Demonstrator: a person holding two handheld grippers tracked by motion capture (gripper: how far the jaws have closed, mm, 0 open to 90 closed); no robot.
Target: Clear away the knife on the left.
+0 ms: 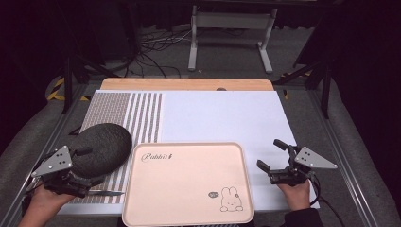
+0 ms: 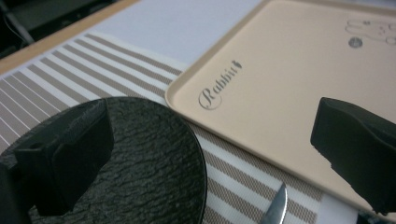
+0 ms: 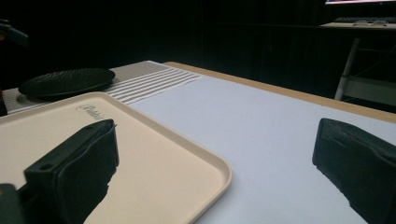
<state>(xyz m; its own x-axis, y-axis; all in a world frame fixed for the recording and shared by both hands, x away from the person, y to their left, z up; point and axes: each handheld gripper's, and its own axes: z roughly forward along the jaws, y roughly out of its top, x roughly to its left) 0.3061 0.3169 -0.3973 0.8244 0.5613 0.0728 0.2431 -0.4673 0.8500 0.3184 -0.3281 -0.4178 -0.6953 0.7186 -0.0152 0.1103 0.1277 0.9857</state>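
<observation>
Knife [image 1: 105, 193] lies just beside left gripper [image 1: 81, 166], jaws apart.

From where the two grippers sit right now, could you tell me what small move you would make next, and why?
Probably ease the left gripper forward to bracket the rim of the dark textured plate. Its jaws stand open right beside that plate, which lies on the striped mat next to the bare beige tray. The right gripper waits open by the tray's other side. A knife lies close, so go gently.

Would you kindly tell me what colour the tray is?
The tray is pale peach-beige with a small rabbit drawing; the high view shows it best.
</observation>
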